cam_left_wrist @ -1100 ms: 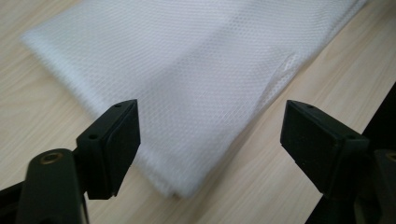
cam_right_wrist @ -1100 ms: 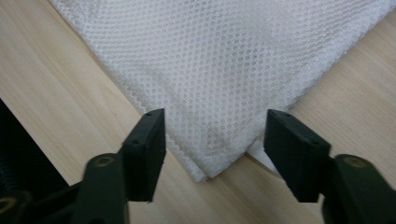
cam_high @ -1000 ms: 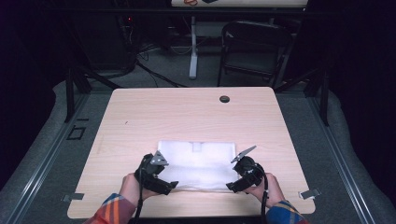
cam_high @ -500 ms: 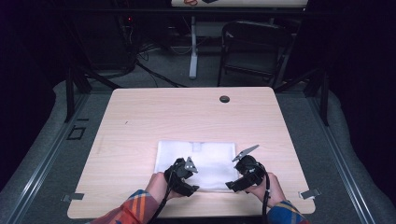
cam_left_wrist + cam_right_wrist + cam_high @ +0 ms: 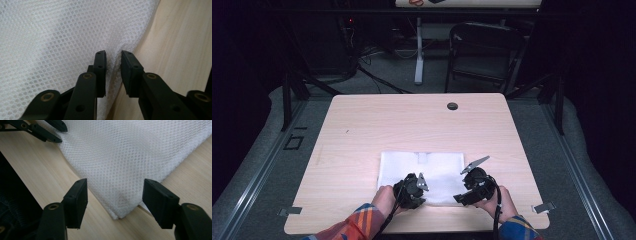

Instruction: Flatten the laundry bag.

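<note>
1. A folded white mesh cloth (image 5: 422, 170) lay flat in the lower middle of the high view, on the near half of the wooden table (image 5: 362, 130), its front edge close to the table's front edge.
2. The left gripper (image 5: 414, 189) sat at the cloth's front edge, left of centre. In the left gripper view its jaws had just been closing and stood almost together, with a raised ridge of the cloth (image 5: 113, 62) pinched between the pads.
3. The right gripper (image 5: 472, 186) hovered at the cloth's lower right corner. In the right gripper view its jaws had also just been closing, yet stood well apart on either side of that corner (image 5: 120, 207) without pressing it.
4. The cloth looked light, thin and limp; it would likely sag and bunch when lifted, and its layers might slide apart.
5. The best holds seemed to be the front edge and corners, with every layer caught together.
</note>
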`<act>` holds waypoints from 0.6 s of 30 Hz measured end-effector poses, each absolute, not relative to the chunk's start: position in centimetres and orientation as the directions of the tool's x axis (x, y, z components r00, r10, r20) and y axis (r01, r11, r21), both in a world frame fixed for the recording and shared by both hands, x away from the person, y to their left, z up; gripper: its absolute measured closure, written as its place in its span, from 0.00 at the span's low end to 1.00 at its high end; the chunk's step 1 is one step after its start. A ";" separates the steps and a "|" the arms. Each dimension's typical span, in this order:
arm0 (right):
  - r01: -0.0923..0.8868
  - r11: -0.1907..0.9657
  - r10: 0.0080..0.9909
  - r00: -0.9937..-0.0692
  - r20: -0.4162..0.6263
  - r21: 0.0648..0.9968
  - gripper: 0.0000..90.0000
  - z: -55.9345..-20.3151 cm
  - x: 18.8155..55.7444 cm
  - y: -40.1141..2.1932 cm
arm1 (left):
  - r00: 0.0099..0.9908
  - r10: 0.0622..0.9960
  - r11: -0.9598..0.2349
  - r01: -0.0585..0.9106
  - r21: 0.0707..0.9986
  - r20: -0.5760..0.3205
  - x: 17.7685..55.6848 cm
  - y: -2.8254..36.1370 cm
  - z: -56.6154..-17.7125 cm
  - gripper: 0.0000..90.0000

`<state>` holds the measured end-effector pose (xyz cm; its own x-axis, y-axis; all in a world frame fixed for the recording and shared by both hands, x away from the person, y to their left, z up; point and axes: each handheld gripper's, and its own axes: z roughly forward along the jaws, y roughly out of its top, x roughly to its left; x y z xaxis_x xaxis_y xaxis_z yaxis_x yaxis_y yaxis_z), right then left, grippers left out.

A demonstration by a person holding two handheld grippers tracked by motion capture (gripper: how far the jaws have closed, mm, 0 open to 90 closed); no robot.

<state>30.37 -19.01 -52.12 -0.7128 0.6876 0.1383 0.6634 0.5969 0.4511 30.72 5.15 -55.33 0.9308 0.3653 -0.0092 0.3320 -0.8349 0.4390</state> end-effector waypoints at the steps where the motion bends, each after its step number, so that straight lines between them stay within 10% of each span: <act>1: 0.662 0.596 0.686 -0.714 0.141 0.454 0.46 -52.1 30.3 -19.0 | 0.932 0.363 -0.831 0.334 0.444 -0.021 30.8 5.2 -55.3 0.88; 18: 0.636 0.617 0.665 -0.737 0.126 0.464 0.60 -52.0 29.9 -18.5 | 0.927 0.372 -0.796 0.348 0.494 -0.054 31.0 5.8 -54.5 0.95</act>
<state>29.86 -18.47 -51.97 -0.7365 0.6646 0.1256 0.6357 0.6167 0.4643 31.01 5.77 -54.45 0.9268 0.3716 -0.0538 0.3480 -0.7965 0.4945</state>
